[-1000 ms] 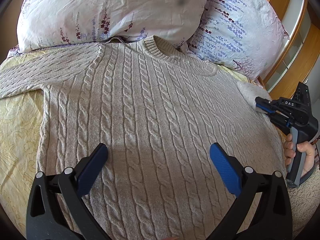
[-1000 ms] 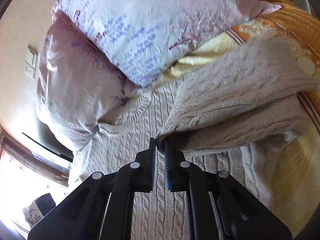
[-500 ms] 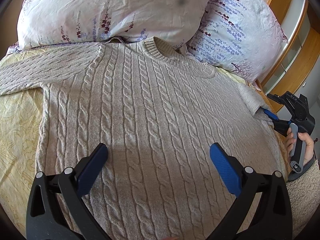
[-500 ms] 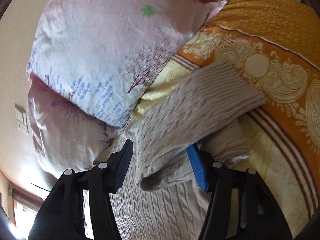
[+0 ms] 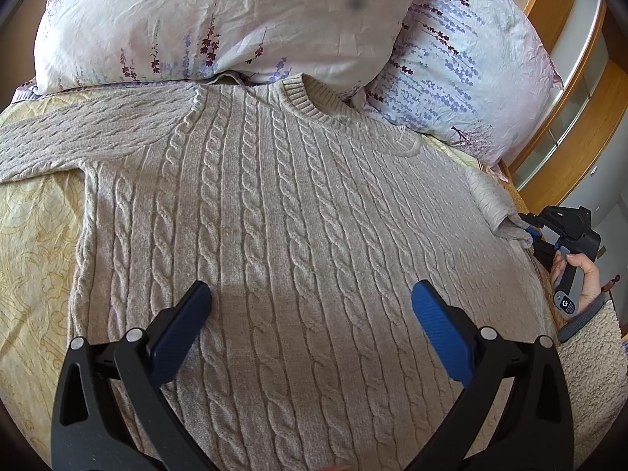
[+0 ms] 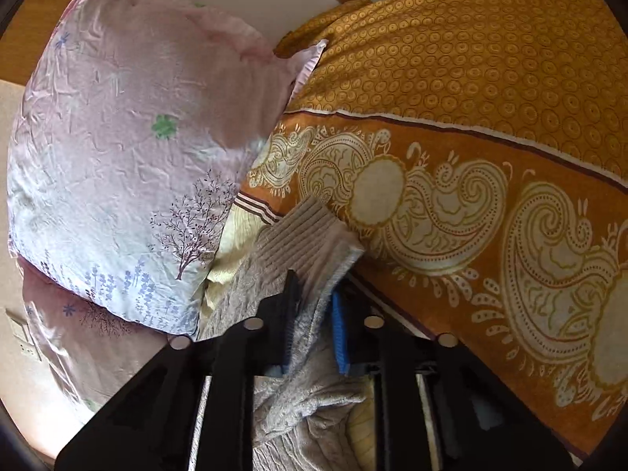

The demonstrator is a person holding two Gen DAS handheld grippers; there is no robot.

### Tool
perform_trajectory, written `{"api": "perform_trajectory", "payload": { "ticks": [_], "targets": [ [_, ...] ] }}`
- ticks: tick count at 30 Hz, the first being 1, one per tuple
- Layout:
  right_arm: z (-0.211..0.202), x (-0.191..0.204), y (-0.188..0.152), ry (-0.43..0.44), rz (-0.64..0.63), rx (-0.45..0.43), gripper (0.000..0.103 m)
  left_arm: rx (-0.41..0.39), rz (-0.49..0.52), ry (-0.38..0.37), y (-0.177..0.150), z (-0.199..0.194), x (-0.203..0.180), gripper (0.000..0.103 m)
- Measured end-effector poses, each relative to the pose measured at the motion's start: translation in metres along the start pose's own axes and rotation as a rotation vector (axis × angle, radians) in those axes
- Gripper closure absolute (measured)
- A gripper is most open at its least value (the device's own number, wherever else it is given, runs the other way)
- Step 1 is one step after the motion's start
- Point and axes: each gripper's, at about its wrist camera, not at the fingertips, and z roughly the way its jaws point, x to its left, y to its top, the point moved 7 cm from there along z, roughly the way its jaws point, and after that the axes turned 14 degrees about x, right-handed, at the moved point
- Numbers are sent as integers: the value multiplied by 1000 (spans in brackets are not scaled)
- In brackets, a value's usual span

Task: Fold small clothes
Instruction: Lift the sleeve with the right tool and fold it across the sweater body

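Observation:
A beige cable-knit sweater (image 5: 274,216) lies flat, front up, on the bed with its collar toward the pillows. My left gripper (image 5: 310,290) hovers open over the sweater's lower chest, nothing between its blue pads. The sweater's right sleeve (image 5: 494,204) stretches toward the bed's right edge. There my right gripper (image 5: 530,231), held by a hand, is shut on the sleeve's end. In the right wrist view the ribbed cuff (image 6: 306,235) sticks out past the right gripper (image 6: 314,290), with knit fabric pinched between the pads. The left sleeve (image 5: 78,133) lies out to the left.
Two floral pillows (image 5: 219,19) (image 5: 463,62) stand behind the collar. A yellow bed cover (image 5: 35,235) shows left of the sweater. An orange patterned bedspread (image 6: 471,117) hangs over the bed's right side. Wooden furniture with glass panels (image 5: 569,137) stands at the right.
My right gripper let go of the sleeve, opened, moved outward to the right and shut again near the cuff. The sleeve now lies stretched out to the right. My left gripper stayed put.

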Motion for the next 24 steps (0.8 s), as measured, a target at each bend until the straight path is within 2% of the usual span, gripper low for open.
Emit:
{"api": "perform_trajectory", "payload": {
  "ticks": [5, 9, 13, 16, 21, 22, 24],
  "targets": [
    [-2, 61, -25, 132, -134, 57, 92, 2, 3, 12, 0, 0, -1, 2],
    [11, 132, -68, 276, -269, 178, 92, -1, -3, 1, 0, 0, -1, 2],
    [46, 193, -124, 344, -410, 328, 92, -10, -14, -22, -1, -2, 0, 2],
    [87, 209, -163, 301, -474, 432, 92, -30, -40, -74, -1, -6, 4, 2],
    [144, 186, -207, 155, -468, 549, 92, -80, -134, -241, -8, -23, 21, 2],
    [148, 181, -210, 130, -474, 554, 93, -86, -146, -241, -10, -28, 25, 2],
    [153, 177, -214, 93, -501, 552, 93, -121, -158, -195, -13, -42, 35, 2]
  ]
}}
